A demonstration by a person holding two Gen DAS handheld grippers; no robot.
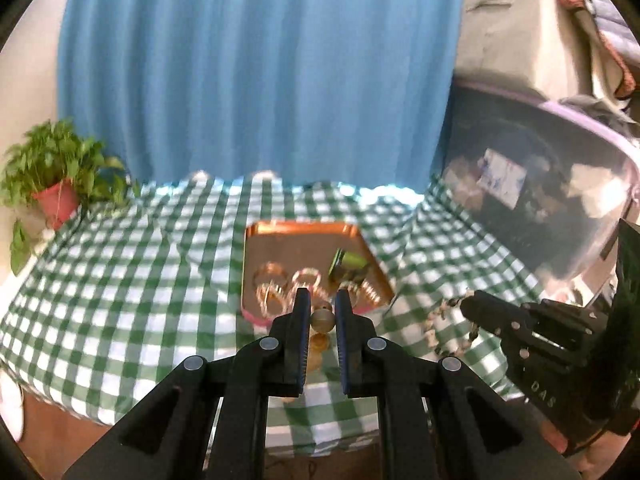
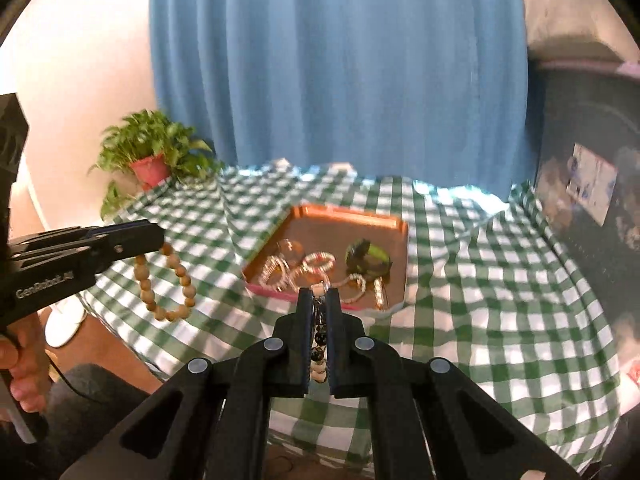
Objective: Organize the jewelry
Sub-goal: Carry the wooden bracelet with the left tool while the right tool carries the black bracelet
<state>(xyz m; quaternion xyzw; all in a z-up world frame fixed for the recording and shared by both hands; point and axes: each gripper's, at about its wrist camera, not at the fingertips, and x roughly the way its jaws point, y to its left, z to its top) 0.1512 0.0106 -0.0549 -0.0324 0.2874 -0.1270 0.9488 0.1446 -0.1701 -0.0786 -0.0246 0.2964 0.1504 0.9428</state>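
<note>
A brown wooden bead bracelet [image 2: 166, 280] hung in a loop from the left gripper [image 1: 322, 300], whose nearly closed jaws pinched its beads. A black-and-white bead bracelet [image 2: 319, 336] was clamped between the tightly closed jaws of the right gripper [image 2: 319, 294]. Both hung above the near edge of the green checked tablecloth [image 2: 480, 280]. Just beyond sat the copper tray [image 2: 360, 216], holding bangles [image 2: 318, 260] and a green watch [image 2: 368, 258]. A potted plant [image 2: 150, 156] stood far left.

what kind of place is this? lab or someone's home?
Probably a home room, staged for recording: a table under a green checked cloth, a blue curtain behind it, a potted plant at the far corner and a jewelry tray.
</note>
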